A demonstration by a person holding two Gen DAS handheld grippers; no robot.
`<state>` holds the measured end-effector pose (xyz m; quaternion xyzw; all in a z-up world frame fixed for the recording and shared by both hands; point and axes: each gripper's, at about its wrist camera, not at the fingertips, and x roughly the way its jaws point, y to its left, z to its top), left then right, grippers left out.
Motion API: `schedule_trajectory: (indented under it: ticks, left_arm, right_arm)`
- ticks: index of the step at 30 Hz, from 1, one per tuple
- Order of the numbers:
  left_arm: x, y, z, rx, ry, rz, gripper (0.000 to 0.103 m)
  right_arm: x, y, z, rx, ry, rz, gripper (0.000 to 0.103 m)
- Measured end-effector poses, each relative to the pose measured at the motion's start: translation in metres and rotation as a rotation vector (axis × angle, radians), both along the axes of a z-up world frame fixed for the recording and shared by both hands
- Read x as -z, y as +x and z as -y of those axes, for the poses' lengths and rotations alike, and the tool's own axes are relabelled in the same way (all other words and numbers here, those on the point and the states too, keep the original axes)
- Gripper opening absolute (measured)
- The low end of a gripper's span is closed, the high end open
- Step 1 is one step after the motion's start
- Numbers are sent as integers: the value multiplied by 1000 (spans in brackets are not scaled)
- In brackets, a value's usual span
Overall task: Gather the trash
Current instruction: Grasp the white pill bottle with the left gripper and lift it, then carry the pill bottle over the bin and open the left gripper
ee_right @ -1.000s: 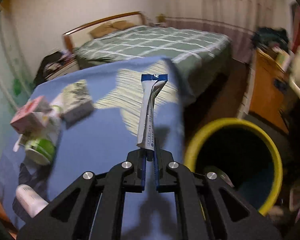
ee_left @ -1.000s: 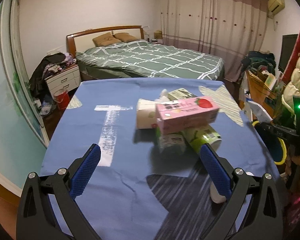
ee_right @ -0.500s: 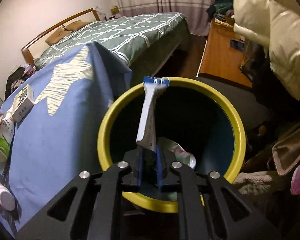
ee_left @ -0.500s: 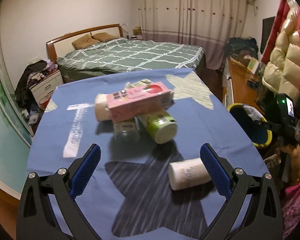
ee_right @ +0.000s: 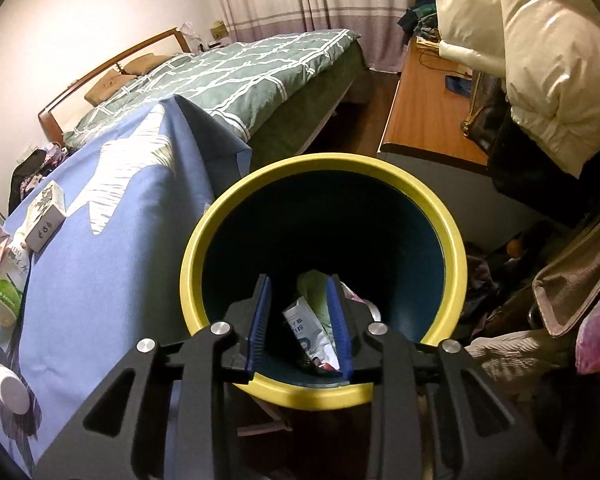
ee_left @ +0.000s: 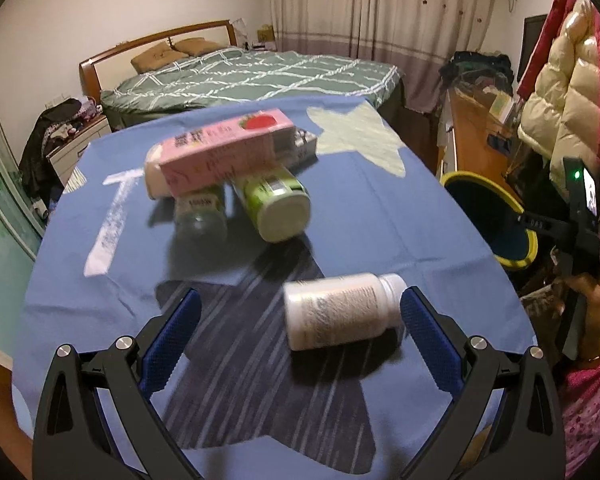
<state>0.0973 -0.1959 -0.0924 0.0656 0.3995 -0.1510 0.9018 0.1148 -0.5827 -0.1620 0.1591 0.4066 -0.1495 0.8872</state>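
Observation:
My left gripper (ee_left: pixel 300 316) is open and empty, low over the blue tablecloth (ee_left: pixel 380 216). A white pill bottle (ee_left: pixel 340 310) lies on its side between the fingertips, close to the right one. Behind it lie a green can (ee_left: pixel 276 200), a clear bottle (ee_left: pixel 200 216) and a pink carton (ee_left: pixel 224 150) resting on them. My right gripper (ee_right: pixel 300 292) is open and empty over the mouth of the yellow-rimmed bin (ee_right: pixel 204 236). Wrappers (ee_right: pixel 308 328) lie at the bin's bottom. The bin also shows in the left wrist view (ee_left: pixel 528 240).
A small white box (ee_right: pixel 46 208) lies on the table's far side. A bed (ee_left: pixel 252 76) stands behind the table. A wooden desk (ee_right: pixel 424 120) and a cream puffer jacket (ee_right: pixel 528 52) are right of the bin. Bags (ee_right: pixel 572 280) lie on the floor.
My right gripper opened over the bin and let go of the long blue-topped wrapper, which has dropped in. My left gripper moved closer to the white bottle.

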Motion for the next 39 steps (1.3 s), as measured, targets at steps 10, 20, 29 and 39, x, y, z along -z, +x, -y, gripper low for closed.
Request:
schedule_trajectory:
  ticks: [10, 20, 29, 39]
  left_arm:
    - [26, -2, 26, -6, 65, -14, 98]
    - [40, 13, 35, -14, 84, -52, 98]
    - [44, 23, 47, -27, 83, -62, 98]
    - [41, 25, 53, -14, 77, -31, 88]
  right_arm:
    - [2, -5, 0, -19, 11, 21, 29]
    - [10, -5, 2, -32, 40, 17, 30]
    - [11, -4, 2, -37, 46, 19, 30]
    - [14, -12, 7, -29, 65, 20, 30]
